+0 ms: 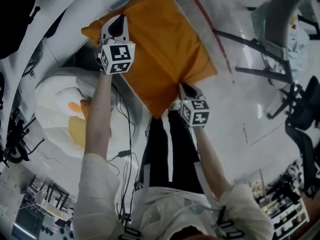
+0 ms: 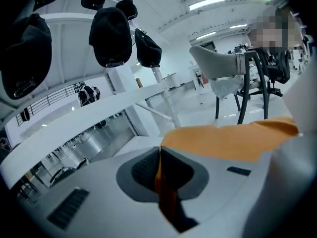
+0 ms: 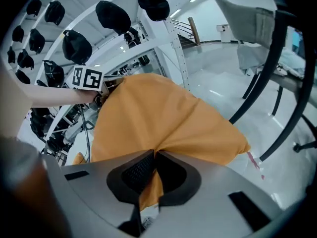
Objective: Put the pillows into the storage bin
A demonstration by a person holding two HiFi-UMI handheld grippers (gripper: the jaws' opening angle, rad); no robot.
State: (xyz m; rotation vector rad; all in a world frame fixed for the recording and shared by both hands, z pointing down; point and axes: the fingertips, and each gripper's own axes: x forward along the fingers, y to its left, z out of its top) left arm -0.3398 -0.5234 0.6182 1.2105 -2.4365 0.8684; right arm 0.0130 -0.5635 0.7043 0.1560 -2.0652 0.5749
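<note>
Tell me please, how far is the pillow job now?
Done: perhaps one. A white and yellow pillow lies at the left, but I cannot tell whether a bin is around it. In hand: the left claw and the right claw are each shut on an edge of the orange pillow. Remaining: getting it into the bin.

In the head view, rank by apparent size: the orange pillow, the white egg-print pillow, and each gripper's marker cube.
1. orange pillow
2. white egg-print pillow, partly behind an arm
3. left marker cube and right marker cube: too alike to rank
</note>
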